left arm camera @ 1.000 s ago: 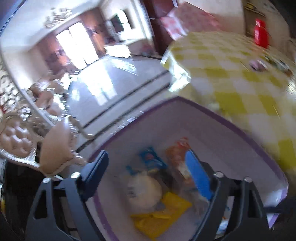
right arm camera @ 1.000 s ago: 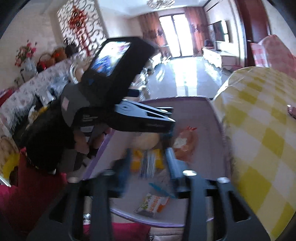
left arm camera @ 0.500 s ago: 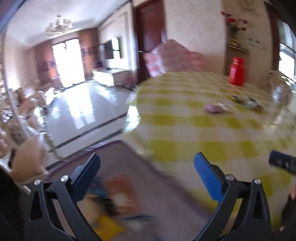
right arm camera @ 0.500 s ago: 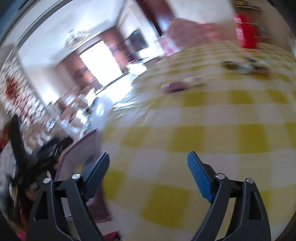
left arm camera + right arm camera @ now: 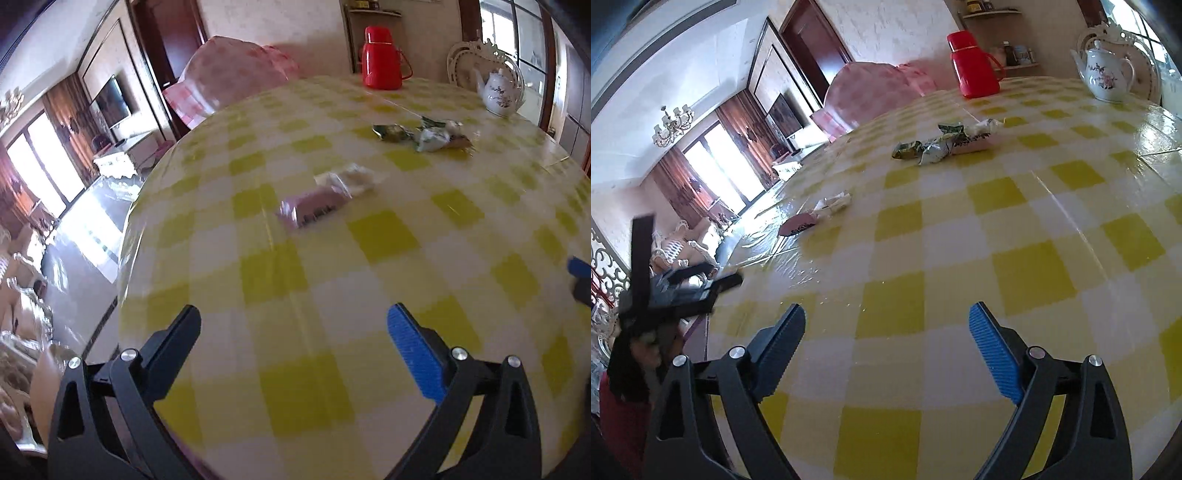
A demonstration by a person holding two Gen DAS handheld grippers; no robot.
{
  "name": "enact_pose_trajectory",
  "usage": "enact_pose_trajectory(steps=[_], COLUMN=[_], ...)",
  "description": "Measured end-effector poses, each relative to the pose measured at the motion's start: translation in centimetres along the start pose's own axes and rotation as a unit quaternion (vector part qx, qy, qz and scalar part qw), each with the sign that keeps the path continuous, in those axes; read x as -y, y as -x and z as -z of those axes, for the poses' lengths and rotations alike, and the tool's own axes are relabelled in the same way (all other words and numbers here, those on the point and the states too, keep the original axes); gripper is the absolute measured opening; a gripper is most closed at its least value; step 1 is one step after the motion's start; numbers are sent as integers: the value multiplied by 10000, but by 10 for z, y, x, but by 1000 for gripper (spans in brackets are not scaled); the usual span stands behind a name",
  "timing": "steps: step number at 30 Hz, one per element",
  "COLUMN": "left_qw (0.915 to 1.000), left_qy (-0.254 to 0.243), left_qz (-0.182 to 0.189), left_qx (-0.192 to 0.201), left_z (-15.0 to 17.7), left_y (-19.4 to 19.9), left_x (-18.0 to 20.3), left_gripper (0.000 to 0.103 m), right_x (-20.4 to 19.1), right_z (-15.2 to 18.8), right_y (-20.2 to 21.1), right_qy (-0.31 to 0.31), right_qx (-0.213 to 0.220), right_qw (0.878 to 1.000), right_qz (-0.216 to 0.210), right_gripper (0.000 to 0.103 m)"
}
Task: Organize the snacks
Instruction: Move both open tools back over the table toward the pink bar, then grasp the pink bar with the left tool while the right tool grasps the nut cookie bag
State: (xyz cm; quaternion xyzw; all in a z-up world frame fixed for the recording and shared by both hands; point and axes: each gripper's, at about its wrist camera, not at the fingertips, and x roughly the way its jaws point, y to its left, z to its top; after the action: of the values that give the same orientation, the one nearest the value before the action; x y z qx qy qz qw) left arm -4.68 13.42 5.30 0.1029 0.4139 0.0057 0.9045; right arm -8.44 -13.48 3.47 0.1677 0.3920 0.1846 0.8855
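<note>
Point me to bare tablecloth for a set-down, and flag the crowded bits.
Free: the wide checked stretch of the table between the open left gripper and the purple packet, and ahead of the open right gripper. Crowded: the green wrappers mid-table, then the red flask and teapot at the far edge.

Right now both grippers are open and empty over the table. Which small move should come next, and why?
Probably ease the left gripper forward toward the purple snack packet. It lies straight ahead of the open jaws, closest of the loose snacks on the yellow checked table, and nothing is in the way.
</note>
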Motion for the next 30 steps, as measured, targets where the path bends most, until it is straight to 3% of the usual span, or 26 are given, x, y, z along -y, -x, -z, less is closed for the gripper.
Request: enact_pose_trajectory(steps=[8, 11, 14, 17, 21, 26, 30], left_qw=[9991, 9961, 9840, 9572, 9372, 9433, 9380], left_qy=[291, 660, 1406, 2381, 2939, 2753, 2823], left_qz=[109, 402, 884, 1377, 1658, 1654, 1763], left_qx=[288, 424, 639, 903, 886, 840, 970], left_z=[-35, -42, -47, -42, -35, -40, -37], left_y=[-54, -67, -75, -80, -88, -88, -84], left_x=[-15, -27, -52, -82, -99, -90, -93], left_gripper=[101, 101, 101, 101, 101, 101, 101], right_x=[-17, -22, -27, -37, -61, -92, -110], right_z=[-12, -30, -57, -79, -103, -124, -135], right_y=[-21, -33, -54, -88, -147, -201, -230], right_qy=[457, 506, 431, 260, 275, 611, 888], right_qx=[-263, -270, -147, -185, -353, -494, -681], right_qw=[9982, 9977, 9984, 9994, 9988, 9955, 9902], right_qz=[302, 365, 335, 145, 206, 525, 837], right_gripper=[88, 88, 88, 88, 88, 88, 88])
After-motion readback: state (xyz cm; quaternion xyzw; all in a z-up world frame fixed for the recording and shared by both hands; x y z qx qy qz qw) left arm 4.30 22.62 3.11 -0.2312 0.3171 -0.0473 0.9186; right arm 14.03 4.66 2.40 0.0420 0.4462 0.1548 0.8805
